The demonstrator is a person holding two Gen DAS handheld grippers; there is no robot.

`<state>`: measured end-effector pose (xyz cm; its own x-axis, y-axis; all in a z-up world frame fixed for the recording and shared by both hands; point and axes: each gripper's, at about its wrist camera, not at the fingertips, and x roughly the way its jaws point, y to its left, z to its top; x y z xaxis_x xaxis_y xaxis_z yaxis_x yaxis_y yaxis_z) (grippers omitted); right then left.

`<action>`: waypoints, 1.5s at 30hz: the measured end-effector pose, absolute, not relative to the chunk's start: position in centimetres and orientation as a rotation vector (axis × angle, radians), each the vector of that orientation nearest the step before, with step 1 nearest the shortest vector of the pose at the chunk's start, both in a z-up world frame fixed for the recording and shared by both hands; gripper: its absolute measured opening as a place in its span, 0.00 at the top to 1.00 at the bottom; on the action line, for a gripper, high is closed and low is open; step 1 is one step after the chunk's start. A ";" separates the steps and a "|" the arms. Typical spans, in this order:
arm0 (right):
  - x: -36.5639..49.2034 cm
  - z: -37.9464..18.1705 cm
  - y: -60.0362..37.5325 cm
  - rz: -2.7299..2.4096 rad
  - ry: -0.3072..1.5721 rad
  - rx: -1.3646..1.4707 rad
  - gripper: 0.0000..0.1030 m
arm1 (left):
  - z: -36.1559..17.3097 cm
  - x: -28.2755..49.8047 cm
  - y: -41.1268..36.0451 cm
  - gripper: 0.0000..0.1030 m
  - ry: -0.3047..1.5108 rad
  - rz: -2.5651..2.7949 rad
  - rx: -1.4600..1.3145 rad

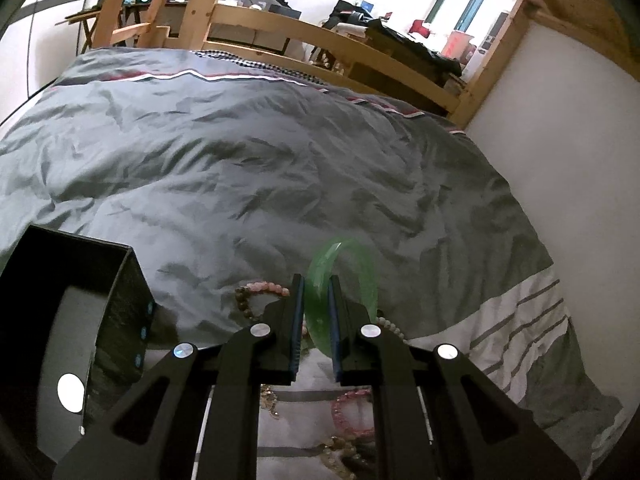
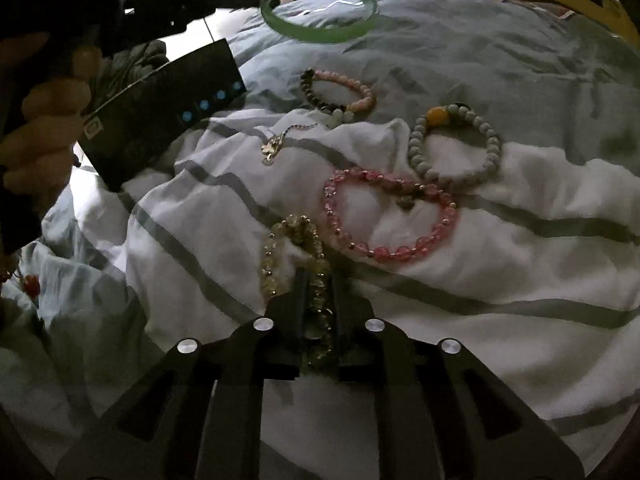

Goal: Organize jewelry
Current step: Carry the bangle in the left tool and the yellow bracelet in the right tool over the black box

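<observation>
My left gripper (image 1: 316, 278) is shut on a translucent green bangle (image 1: 360, 268), held in the air over the bed; in the right wrist view the bangle (image 2: 320, 36) hangs at the top. A black open box (image 1: 124, 304) stands on the duvet to the left of it. My right gripper (image 2: 318, 276) sits low over a pale yellow crystal bracelet (image 2: 276, 240) on the white striped duvet. Its jaws stand a narrow gap apart with the beads showing in the gap; I see no pad pressing on them.
On the duvet lie a pink bead bracelet (image 2: 400, 252), a grey-green bead bracelet (image 2: 496, 148) with one yellow bead, a pink-and-dark bead bracelet (image 2: 360, 88) and a thin chain with a gold charm (image 2: 272, 148). A person's hand (image 2: 40, 128) holds the left gripper. A wooden bed rail (image 1: 320, 40) runs behind.
</observation>
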<state>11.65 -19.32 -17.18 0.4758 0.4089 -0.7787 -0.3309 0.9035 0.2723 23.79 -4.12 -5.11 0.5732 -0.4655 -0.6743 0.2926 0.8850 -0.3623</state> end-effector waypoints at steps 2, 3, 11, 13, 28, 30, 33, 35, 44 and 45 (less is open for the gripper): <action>11.8 -17.4 -19.6 0.457 0.984 0.107 0.83 | -4.9 23.6 -4.2 0.90 0.849 -0.451 -0.219; 11.8 -17.5 -19.6 0.458 0.983 0.105 0.83 | -4.8 23.4 -4.2 0.90 0.848 -0.453 -0.219; 10.8 -14.8 -20.5 0.483 0.898 0.192 0.92 | -2.5 20.9 -3.2 0.89 0.811 -0.455 -0.215; 10.5 -13.5 -21.0 0.469 0.866 0.207 0.92 | -1.9 20.0 -2.6 0.89 0.803 -0.452 -0.218; 9.1 -5.8 -21.2 0.461 0.749 0.274 0.92 | 0.9 17.5 0.8 0.89 0.807 -0.451 -0.223; 9.3 -4.9 -21.0 0.459 0.742 0.264 0.92 | 1.3 17.4 1.2 0.89 0.804 -0.453 -0.222; 9.8 -3.7 -20.2 0.460 0.735 0.236 0.92 | 1.7 17.4 2.0 0.89 0.800 -0.459 -0.228; 10.1 -3.2 -19.8 0.464 0.731 0.229 0.92 | 1.9 17.5 2.4 0.89 0.802 -0.457 -0.229; 12.2 -0.6 -15.7 0.484 0.716 0.151 0.92 | 2.5 18.2 5.5 0.89 0.831 -0.425 -0.225; 12.6 -0.4 -15.0 0.487 0.715 0.143 0.92 | 2.7 18.2 6.0 0.89 0.825 -0.417 -0.218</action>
